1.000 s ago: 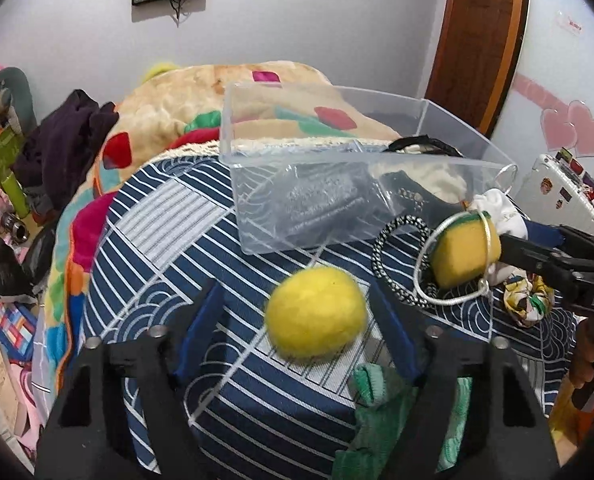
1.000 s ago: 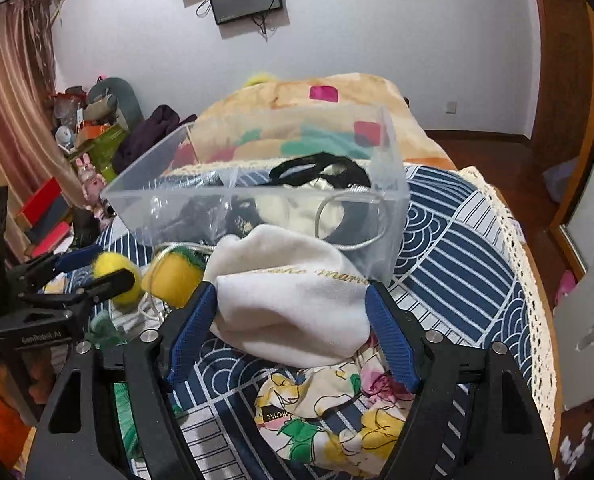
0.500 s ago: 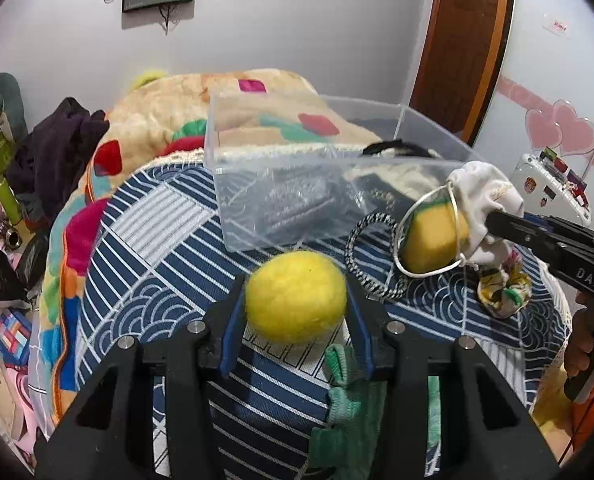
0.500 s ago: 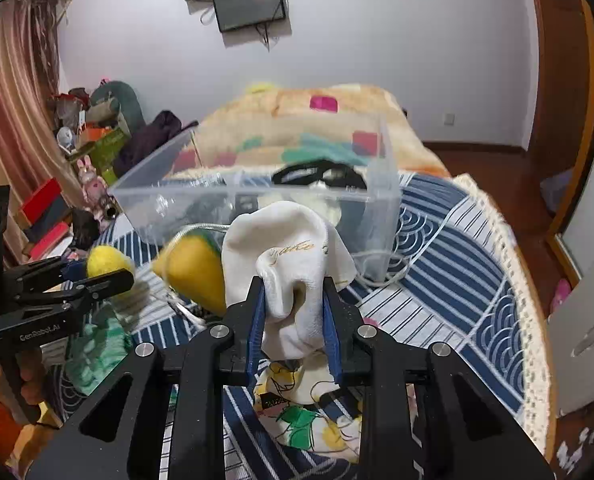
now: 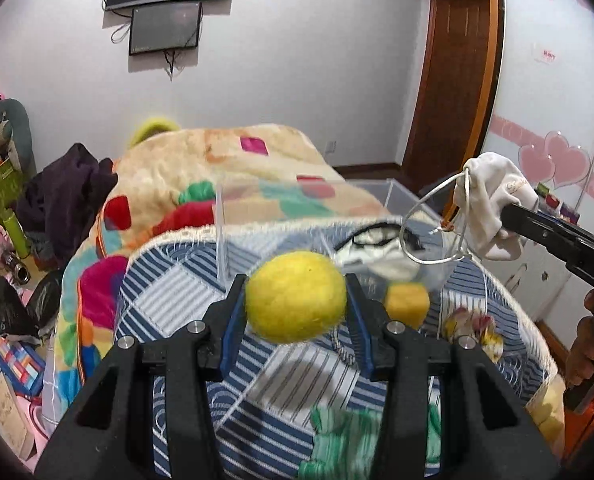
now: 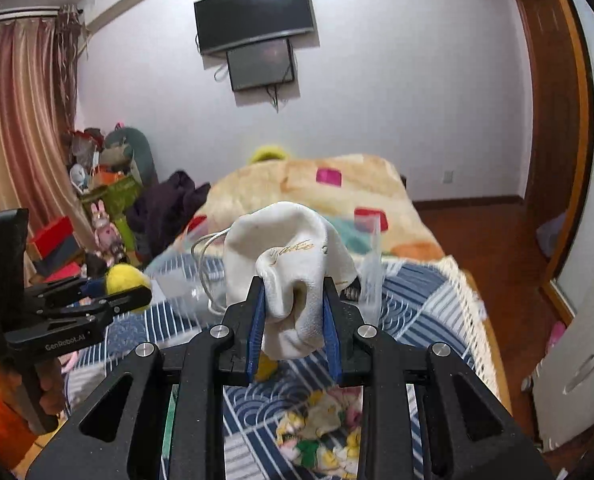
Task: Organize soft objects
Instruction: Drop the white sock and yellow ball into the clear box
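Note:
My left gripper [image 5: 295,298] is shut on a yellow felt ball [image 5: 295,296] and holds it above the striped bedspread [image 5: 169,312], near the clear plastic bin [image 5: 233,236]. The ball also shows in the right wrist view [image 6: 125,278]. My right gripper [image 6: 293,304] is shut on a white sock [image 6: 289,264], lifted above the bed; a white cord loop [image 5: 429,232] hangs from it. The sock shows in the left wrist view [image 5: 493,204] over the bin's right side. A yellow sponge [image 5: 407,304] lies on the bed below.
A floral cloth [image 6: 321,436] and a green knitted cloth [image 5: 345,444] lie on the bedspread near me. The bin holds black and white items [image 5: 377,244]. A patchwork blanket [image 5: 225,168] covers the bed behind. Clutter lines the floor at left [image 5: 5,240].
Both grippers closed on their objects and rose: the left lifted the yellow ball off the bed, the right lifted the white sock with its cord loop. The sponge stayed on the bed.

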`<state>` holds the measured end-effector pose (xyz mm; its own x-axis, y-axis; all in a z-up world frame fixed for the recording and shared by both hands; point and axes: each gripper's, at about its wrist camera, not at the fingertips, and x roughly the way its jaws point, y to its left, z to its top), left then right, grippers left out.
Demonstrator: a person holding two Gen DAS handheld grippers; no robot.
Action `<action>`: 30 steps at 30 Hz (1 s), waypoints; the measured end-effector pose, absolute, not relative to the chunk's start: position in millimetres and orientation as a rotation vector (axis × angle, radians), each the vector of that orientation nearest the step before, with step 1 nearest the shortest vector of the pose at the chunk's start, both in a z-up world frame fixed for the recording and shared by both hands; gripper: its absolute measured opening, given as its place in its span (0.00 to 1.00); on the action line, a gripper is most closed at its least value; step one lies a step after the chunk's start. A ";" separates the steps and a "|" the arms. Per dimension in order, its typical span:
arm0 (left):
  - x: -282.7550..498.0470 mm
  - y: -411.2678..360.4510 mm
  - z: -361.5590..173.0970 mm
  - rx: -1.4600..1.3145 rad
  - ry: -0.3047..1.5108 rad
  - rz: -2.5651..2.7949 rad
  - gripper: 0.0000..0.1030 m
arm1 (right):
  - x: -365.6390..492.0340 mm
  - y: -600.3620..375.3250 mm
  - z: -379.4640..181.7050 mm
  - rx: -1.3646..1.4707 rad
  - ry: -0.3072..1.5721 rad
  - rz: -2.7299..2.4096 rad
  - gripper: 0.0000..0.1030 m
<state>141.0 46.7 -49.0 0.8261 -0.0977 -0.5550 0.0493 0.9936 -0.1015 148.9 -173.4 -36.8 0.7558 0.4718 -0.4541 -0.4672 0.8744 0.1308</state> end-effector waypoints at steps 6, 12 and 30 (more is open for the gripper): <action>165.3 49.2 -33.9 -0.089 0.564 -0.077 0.45 | 163.8 -163.5 -22.0 0.015 0.448 0.509 0.23; 192.5 55.4 -28.8 -0.109 0.568 -0.070 0.45 | 181.4 -145.5 -21.3 0.005 0.447 0.514 0.23; 266.6 52.7 -80.0 -0.064 0.733 0.005 0.45 | 234.3 -113.1 -69.2 -0.080 0.689 0.508 0.23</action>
<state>266.6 52.7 -80.0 0.7432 -0.0175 -0.6689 -0.0271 0.9981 -0.0562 234.3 -113.1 -69.2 0.6555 0.4214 -0.6267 -0.4734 0.8759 0.0938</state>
